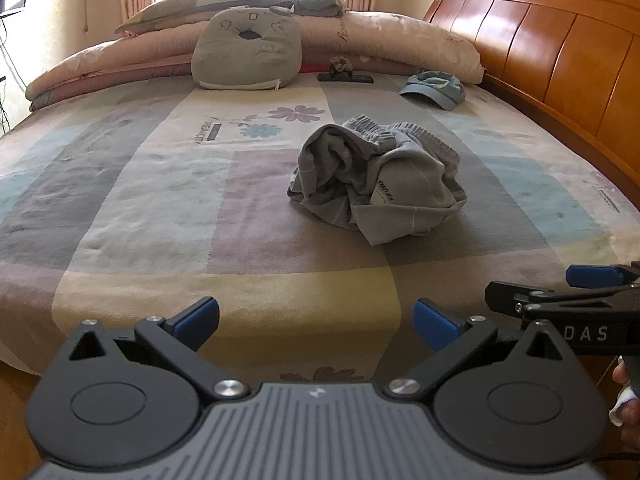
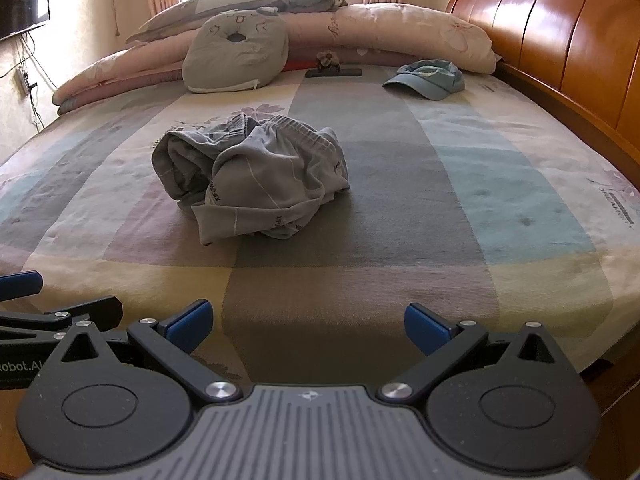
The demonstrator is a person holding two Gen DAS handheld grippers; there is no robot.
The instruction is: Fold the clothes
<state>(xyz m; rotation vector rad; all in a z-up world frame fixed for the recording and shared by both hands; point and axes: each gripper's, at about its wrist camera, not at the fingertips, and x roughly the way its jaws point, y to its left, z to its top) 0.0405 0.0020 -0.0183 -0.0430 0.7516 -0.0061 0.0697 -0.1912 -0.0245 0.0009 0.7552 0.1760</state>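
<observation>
Left claw: wide open, empty, hovering over the bed's near edge.
Right claw: wide open too, empty – just beside the left one, over the same edge.
Bed: patchwork cover, bare between the claws and the garment.
Shorts: grey, crumpled in a heap mid-bed, well apart from both claws; elastic waistband on the far side, a leg hem toward the near edge.
Step in hand: likely reach and spread – pinch two separate points of the waistband, lift, and shake flat before any fold.
Risk: grabbing several layers at once would keep the heap bunched.
Cap: blue, near the headboard.
Pillow: grey, by the rolled quilt at the far edge.
</observation>
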